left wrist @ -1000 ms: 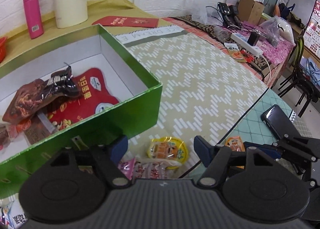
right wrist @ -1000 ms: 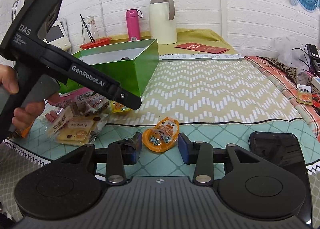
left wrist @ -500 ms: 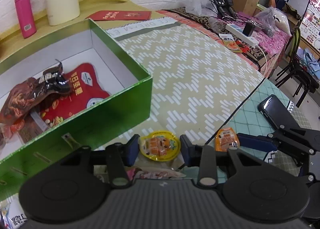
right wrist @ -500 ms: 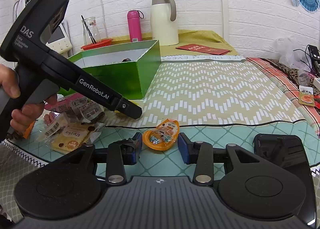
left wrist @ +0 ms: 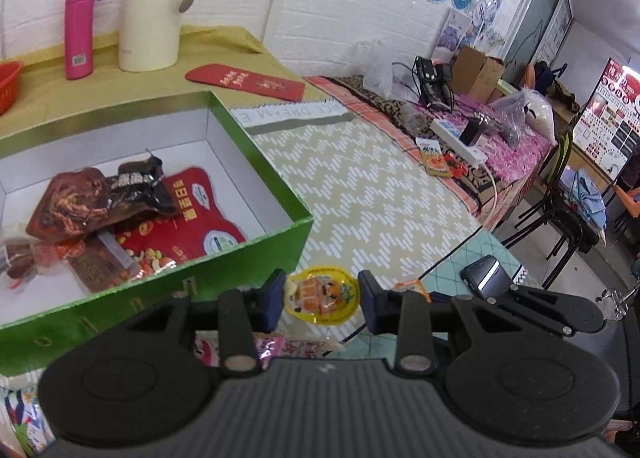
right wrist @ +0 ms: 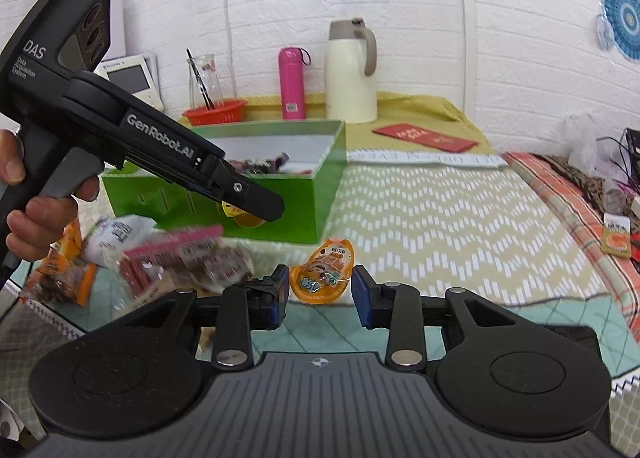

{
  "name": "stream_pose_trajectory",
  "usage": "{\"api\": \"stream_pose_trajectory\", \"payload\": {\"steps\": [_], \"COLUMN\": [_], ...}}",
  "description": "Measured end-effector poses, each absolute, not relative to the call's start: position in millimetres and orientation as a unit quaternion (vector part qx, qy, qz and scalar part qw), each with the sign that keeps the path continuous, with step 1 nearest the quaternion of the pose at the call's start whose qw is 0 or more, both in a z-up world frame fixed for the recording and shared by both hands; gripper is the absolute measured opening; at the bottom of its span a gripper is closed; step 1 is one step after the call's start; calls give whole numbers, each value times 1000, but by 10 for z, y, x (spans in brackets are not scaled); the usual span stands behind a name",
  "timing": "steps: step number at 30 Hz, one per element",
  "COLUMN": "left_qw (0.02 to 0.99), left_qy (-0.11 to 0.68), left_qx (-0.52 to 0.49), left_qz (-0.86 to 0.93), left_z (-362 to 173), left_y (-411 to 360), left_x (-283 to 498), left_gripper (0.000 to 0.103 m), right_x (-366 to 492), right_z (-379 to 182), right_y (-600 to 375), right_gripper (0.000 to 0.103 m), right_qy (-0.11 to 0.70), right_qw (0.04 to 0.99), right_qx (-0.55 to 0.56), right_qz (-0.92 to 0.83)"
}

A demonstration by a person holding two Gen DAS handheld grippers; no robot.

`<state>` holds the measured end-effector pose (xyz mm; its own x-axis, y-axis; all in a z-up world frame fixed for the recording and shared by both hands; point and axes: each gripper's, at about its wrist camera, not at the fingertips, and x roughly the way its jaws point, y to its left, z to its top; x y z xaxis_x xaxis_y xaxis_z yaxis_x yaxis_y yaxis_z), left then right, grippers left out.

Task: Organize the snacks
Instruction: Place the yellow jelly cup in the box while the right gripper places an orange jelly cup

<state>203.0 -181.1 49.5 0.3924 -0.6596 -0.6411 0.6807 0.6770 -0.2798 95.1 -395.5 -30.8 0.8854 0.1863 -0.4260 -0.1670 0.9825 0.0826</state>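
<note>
Partly hidden, yellow jelly cup [right wrist: 240, 215] behind left claw [right wrist: 256, 202].

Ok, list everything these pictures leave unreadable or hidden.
- Right wrist view: the snack pile is motion-blurred, so its labels are unreadable.
- Right wrist view: the green box hides most of its contents behind its front wall.
- Left wrist view: the red basket is cut off by the left edge.
- Right wrist view: the print on the small packet is too small to read.
</note>
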Motion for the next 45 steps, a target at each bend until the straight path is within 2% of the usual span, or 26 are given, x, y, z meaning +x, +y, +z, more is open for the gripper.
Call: {"api": "stream_pose_trajectory", "payload": {"steps": [6, 11, 24, 29, 30, 32, 33, 36, 40, 42, 45], "left_qw": [867, 881, 880, 879, 882, 889, 893, 897, 915, 919, 923], "left_qy": [341, 350, 389, 392, 389, 377, 367, 352, 332, 328, 318], "left_qx": [-30, -53, -77, -74, -76, -85, -94, -108, -98, -95, -94], "left_qz": [-363, -313, -263, -259, -253, -246, -245, -246, -207, -198, -195], "left_z": [835, 812, 397, 294, 281, 281, 292, 337, 407, 429, 471], "left_y": [-1318, -1007, -665, -698, -697, -664, -628, -557, -543, -544, -536], "left_x": [2203, 2469, 2942, 3042, 3047, 3040, 3023, 2981, 2882, 2822, 2703], "left_gripper": [36, 36, 36, 39, 47, 66, 67, 69, 78, 90, 90], "right_x": [1077, 1411, 2317, 2504, 2540, 2567, 2548, 2438, 2352, 2320, 2260], "right_z": [-15, 159, -82, -151, -163, -165, -154, -98, -29, -24, -20], "right_y": [-3805, -3649, -3329, -3169, -3144, -3107, -3106, -3136, -3237, -3264, -3262], "right_gripper": [60, 61, 63, 69, 69, 87, 103, 103, 103, 103, 103], "right_qy": [186, 173, 255, 265, 264, 256, 247, 215, 200, 201, 215], "right_qw": [976, 976, 953, 947, 947, 950, 954, 964, 968, 967, 964], "right_qx": [21, 28, 66, 75, 72, 56, 48, 25, 41, 49, 49], "right_qz": [112, 130, 148, 166, 172, 171, 163, 156, 148, 147, 150]}}
